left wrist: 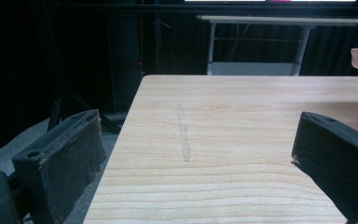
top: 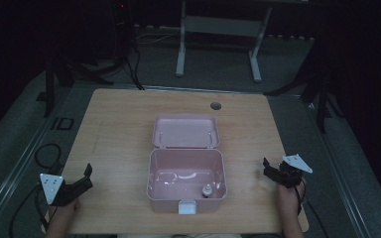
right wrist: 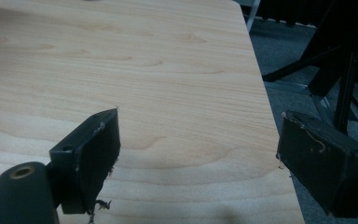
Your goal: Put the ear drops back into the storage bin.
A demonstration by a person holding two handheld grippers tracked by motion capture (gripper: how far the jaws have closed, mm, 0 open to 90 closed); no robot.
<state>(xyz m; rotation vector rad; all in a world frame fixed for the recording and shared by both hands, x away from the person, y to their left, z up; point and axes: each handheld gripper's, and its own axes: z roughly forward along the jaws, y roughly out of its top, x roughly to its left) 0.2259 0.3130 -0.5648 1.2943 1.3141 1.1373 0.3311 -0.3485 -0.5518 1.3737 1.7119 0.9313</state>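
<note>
Pink box, lid open, small bottle inside, mid-table

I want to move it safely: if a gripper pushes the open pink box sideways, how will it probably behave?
The pink box looks like thin rigid plastic, so probably light and slides easily on the smooth table. Its open lid may flap.

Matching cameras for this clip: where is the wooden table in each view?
High view: table centre, under the open pink box.
Left gripper view: ahead, its left edge near the left jaw.
Right gripper view: ahead, its right edge between the jaws.
Shared landmark: grey floor.
</note>
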